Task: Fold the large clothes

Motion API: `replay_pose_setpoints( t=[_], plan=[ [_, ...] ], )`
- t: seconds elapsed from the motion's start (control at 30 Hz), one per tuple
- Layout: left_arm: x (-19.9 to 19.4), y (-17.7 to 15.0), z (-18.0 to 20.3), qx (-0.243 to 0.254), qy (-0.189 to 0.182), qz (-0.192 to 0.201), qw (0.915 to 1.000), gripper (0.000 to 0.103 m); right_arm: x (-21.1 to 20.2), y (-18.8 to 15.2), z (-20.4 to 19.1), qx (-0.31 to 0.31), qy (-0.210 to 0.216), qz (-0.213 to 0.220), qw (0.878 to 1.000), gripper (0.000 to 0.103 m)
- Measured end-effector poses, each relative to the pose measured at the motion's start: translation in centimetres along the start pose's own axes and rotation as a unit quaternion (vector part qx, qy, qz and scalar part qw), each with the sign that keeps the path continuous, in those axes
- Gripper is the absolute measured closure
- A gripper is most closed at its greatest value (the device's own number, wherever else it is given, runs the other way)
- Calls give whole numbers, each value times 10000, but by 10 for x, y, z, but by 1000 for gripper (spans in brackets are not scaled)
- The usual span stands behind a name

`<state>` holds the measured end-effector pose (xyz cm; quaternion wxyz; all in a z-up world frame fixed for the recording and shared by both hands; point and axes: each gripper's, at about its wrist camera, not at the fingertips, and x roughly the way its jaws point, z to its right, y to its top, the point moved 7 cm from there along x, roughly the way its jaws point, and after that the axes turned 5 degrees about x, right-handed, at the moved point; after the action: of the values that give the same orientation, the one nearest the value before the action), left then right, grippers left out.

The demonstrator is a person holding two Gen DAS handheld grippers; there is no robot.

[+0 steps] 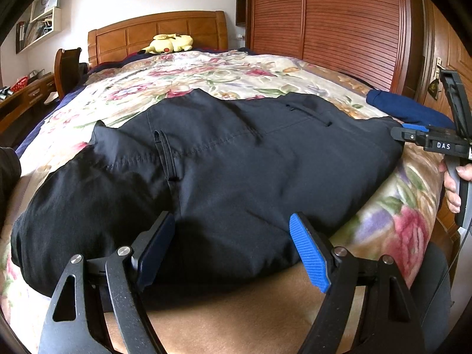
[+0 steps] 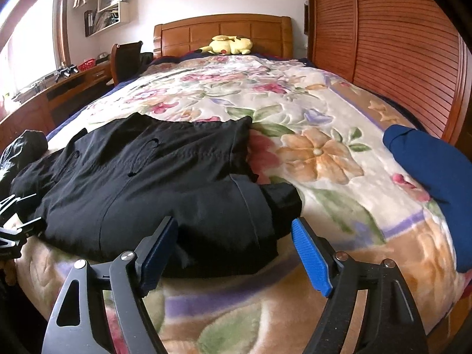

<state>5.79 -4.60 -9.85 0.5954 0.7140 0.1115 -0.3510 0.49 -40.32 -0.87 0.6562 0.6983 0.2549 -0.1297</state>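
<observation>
Two grippers, both with their jaws spread and nothing pinched between the blue pads, sit at the near edge of the bed. Your black garment (image 1: 224, 159) lies flat across the floral blanket (image 1: 206, 70), close to the foot end and reaching almost from one side of the blanket to the other in the left wrist view. Its fabric is matte, dark, and lightly creased, with a stitched seam running across it and a narrow belt-loop-like strip standing near that seam (the cut is hard to read beyond that). A slanted pocket slit shows on the far right part. From the right wrist view the same cloth looks bunched at its right end, where a layer is doubled over and a rounded cuff-like end pokes out toward the orange flower.

Your left gripper (image 1: 233, 247) hovers over the near hem, its fingers apart above the cloth, not pressing it. Your right gripper (image 2: 236, 250) is released too: its left finger overlaps the garment's near edge, its right finger is over bare blanket. In the left wrist view you can see your right hand (image 1: 452, 185) on that tool's handle at the garment's right end.

A dark blue cloth (image 2: 427, 177) lies apart on the right side of the blanket, and a yellow plush toy (image 1: 168, 43) rests by the wooden headboard (image 1: 156, 29).
</observation>
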Motion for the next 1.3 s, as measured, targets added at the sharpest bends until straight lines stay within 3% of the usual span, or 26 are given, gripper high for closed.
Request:
replay_pose_setpoints(
  t=[0.43,0.83,1.13,1.23,1.3],
  plan=[
    [-1,1,-1,29,23,6,10000,22,22,-4,4,53,-70,-185,9998,19],
    [0,1,-1,34,28,8,10000,22,34,-15,7,374,287,-388,9981,18],
    [0,1,-1,39,31,9,10000,22,35,-19,0,373,683,-526,9956,45],
    [0,1,-1,36,32,12,10000,22,34,-18,-1,357,794,-548,9947,56],
    [0,1,-1,36,35,12,10000,22,30,-17,0,331,835,-513,9946,69]
  ],
)
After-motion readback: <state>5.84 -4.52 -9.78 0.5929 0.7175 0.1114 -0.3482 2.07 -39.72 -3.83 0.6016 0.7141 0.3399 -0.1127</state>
